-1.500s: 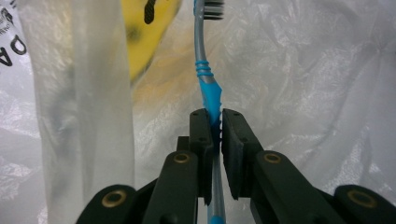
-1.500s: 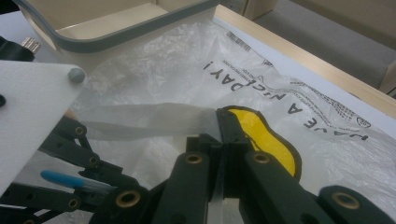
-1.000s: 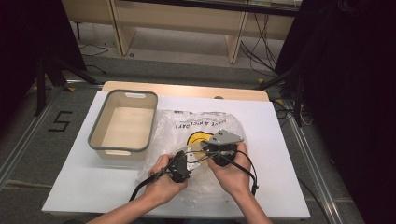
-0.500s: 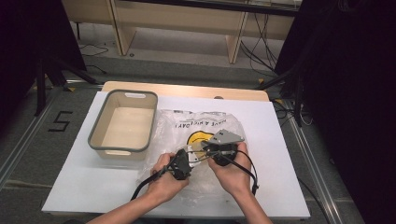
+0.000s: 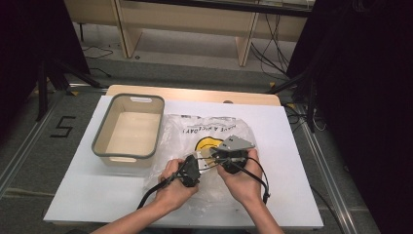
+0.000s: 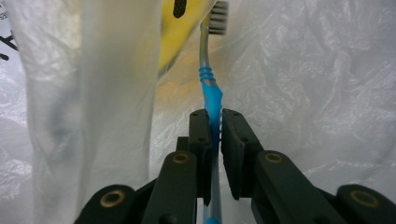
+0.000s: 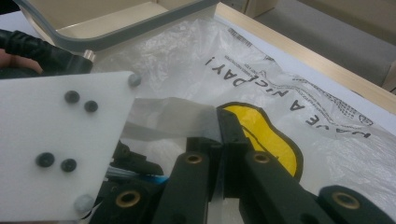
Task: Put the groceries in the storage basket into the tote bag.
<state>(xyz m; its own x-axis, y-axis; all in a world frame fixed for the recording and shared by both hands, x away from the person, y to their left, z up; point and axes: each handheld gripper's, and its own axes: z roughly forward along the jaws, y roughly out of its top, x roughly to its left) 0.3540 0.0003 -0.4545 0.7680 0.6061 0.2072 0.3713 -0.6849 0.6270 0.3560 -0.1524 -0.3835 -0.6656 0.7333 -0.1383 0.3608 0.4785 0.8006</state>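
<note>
In the high view I am seeing both hands working low and centre in the frame, over a clear plastic bag (image 5: pixel 214 141) printed with a yellow smiley, which is lying spread on the white table (image 5: pixel 302 195). The left gripper (image 5: pixel 195 165) is sitting just left of the right gripper (image 5: pixel 220 157), the two nearly touching above the bag's lower half. In the left gripper view, the left gripper (image 6: pixel 215 135) is clamping a toothbrush (image 6: pixel 211 100) by its blue handle, jaws narrowed to a slim gap with the handle pinched between them; the bristled head is pointing toward the upper centre of that frame, against the bag film, with a pale translucent fold of plastic hanging at the left. In the right gripper view, the right gripper (image 7: pixel 219 133) is pinching a strip of the bag's film, jaws closed tight on it at mid-frame, beside the yellow print. A grey-rimmed beige bin (image 5: pixel 127 127) is standing left of the bag, touching its edge.
</note>
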